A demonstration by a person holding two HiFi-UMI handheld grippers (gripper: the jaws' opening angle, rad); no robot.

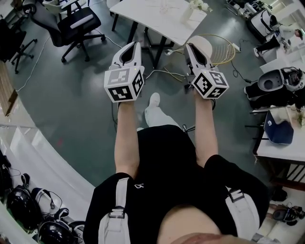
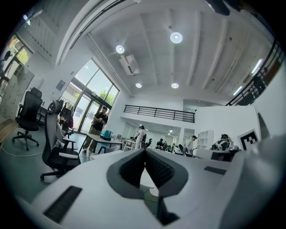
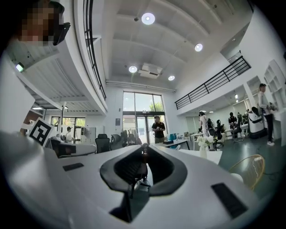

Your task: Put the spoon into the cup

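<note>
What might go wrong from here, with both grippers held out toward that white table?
Cables trail over the floor between the person's shoe and the white table; a step forward might snag them. The flower vase stands near the table's edge, so a reaching gripper could tip it. The left gripper and right gripper are both shut and empty, and no spoon or cup shows, so any grab needs them opened first.

Bright: ceiling spots [image 2: 175, 37] + window [image 3: 143, 109] daylight; fisheye warp, dark vignette at edges.
</note>
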